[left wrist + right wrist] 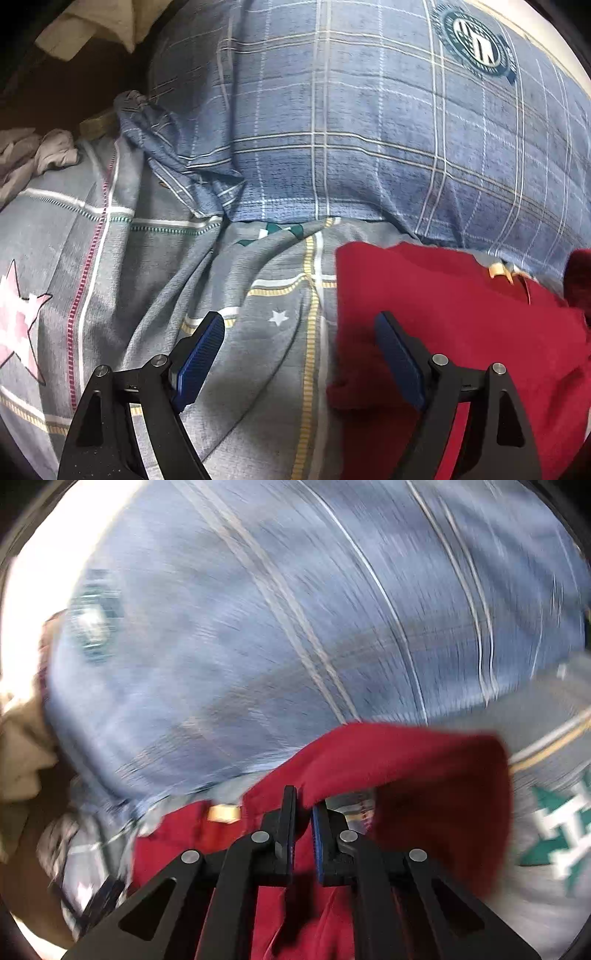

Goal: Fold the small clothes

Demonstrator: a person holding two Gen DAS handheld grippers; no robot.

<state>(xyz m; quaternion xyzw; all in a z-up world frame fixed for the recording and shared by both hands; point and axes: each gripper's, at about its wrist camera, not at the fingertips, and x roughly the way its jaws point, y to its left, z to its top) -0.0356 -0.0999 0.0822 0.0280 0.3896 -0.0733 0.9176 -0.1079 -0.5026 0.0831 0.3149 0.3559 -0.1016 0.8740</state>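
While jaws pinch red garment (406,760) edge, bedsheet (147,280) lies open.

The left gripper (299,325) stands wide apart at bottom centre; the right gripper (303,803) is pinched together, low centre.

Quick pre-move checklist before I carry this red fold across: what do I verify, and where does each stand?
1. Right gripper shut on the red garment: ok, jaws closed on a raised fold.
2. Left gripper free: ok, open, holding nothing.
3. Left gripper's right finger over the red garment's left edge: ok; contact cannot tell.
4. Garment lying flat: not ok, edge lifted and bunched.
5. Blue plaid pillow clear of garment: cannot tell, its edge lies close.
6. Right view sharp: not ok, blurred.
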